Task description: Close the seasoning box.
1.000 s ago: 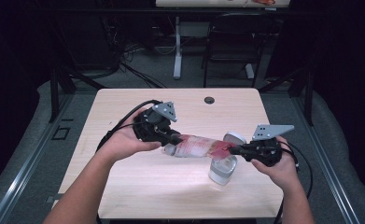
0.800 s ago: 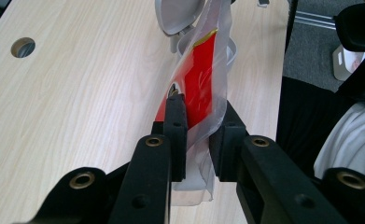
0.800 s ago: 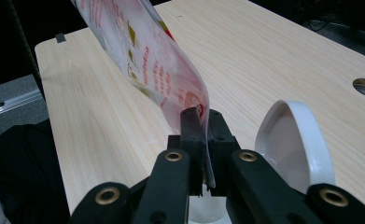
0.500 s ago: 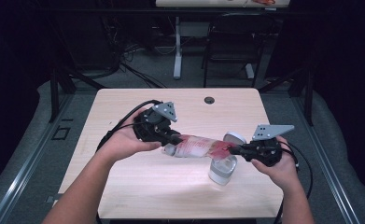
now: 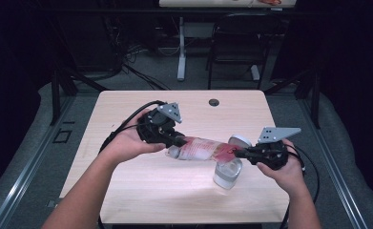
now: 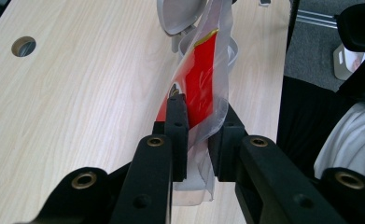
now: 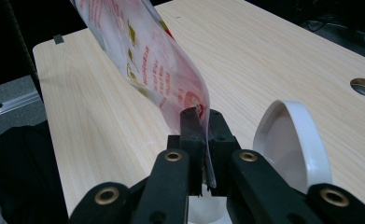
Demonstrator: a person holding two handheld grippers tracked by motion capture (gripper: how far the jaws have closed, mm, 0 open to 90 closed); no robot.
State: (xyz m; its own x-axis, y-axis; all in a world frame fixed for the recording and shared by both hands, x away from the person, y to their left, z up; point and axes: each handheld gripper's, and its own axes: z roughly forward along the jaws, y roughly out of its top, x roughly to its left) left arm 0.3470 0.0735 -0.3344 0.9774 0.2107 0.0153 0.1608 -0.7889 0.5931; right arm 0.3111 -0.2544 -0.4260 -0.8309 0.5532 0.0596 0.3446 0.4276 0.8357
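A red and clear plastic pouch [image 5: 198, 148] hangs stretched between both grippers above the table. My left gripper [image 5: 175, 141] is shut on one end, and in the left gripper view the jaws [image 6: 201, 119] pinch the pouch [image 6: 203, 70] near its edge. The right gripper [image 5: 238, 153] is shut on the other end; its own view has the gripper [image 7: 201, 117] clamping the printed pouch [image 7: 143, 51] at a corner. Under that end stands a white container [image 5: 227, 174] with its round flip lid [image 5: 241, 140] open. The lid [image 7: 290, 140] sits just right of the right gripper's jaws.
The light wooden table [image 5: 127, 191] has a round cable hole [image 5: 214, 102] near its far edge. Cables trail from both grippers across the table. Beyond the table stand a chair [image 5: 234, 52] and a desk leg [image 5: 181, 47] on grey floor.
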